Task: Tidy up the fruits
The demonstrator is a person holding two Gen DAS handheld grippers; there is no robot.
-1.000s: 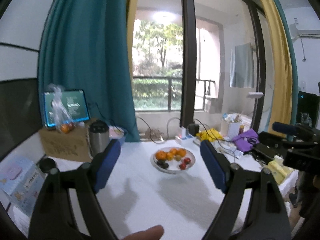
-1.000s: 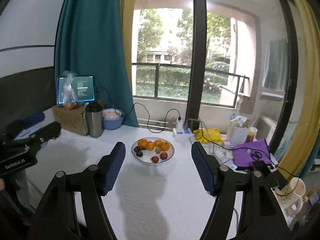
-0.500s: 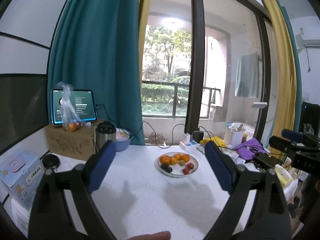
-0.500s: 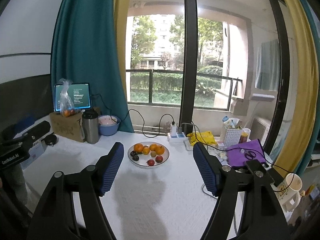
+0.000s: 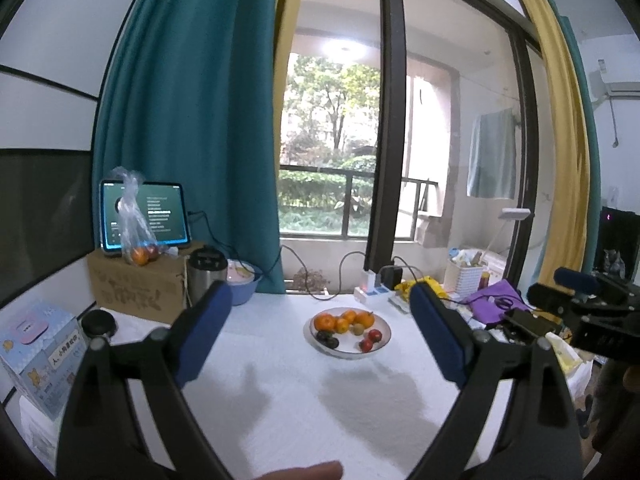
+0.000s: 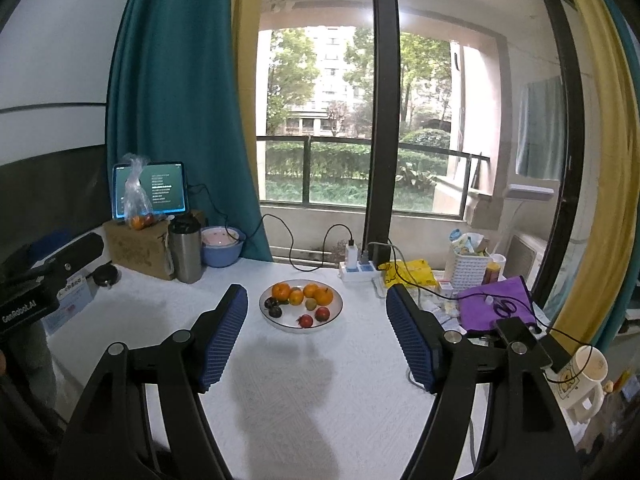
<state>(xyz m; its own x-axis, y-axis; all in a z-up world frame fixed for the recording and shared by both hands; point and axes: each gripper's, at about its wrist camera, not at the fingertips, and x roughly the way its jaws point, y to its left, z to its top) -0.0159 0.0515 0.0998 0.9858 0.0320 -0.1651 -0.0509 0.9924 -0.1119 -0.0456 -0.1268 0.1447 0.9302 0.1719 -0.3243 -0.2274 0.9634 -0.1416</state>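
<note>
A white plate (image 5: pixel 380 350) (image 6: pixel 332 314) sits mid-table on the white cloth. It holds several oranges (image 5: pixel 325 322) (image 6: pixel 281 291), a green fruit (image 6: pixel 311 303), dark fruits (image 5: pixel 327 340) (image 6: pixel 274 307) and red fruits (image 5: pixel 375 335) (image 6: pixel 322 313). A plastic bag of fruit (image 5: pixel 136 236) (image 6: pixel 137 204) stands on a cardboard box at the back left. My left gripper (image 5: pixel 320 338) and right gripper (image 6: pixel 316 332) are both open and empty, held above the table short of the plate.
A steel tumbler (image 6: pixel 185 252), blue bowl (image 6: pixel 222 246) and tablet (image 5: pixel 146 212) stand at the back left. A power strip with cables (image 6: pixel 358 268), white basket (image 6: pixel 468 266), purple cloth (image 6: pixel 496 306) and mug (image 6: pixel 582 376) crowd the right. A blue carton (image 5: pixel 38 356) sits at the left edge.
Both grippers have risen and pulled back a little, so the plate looks farther away and lower in view. Both stay open and empty.
</note>
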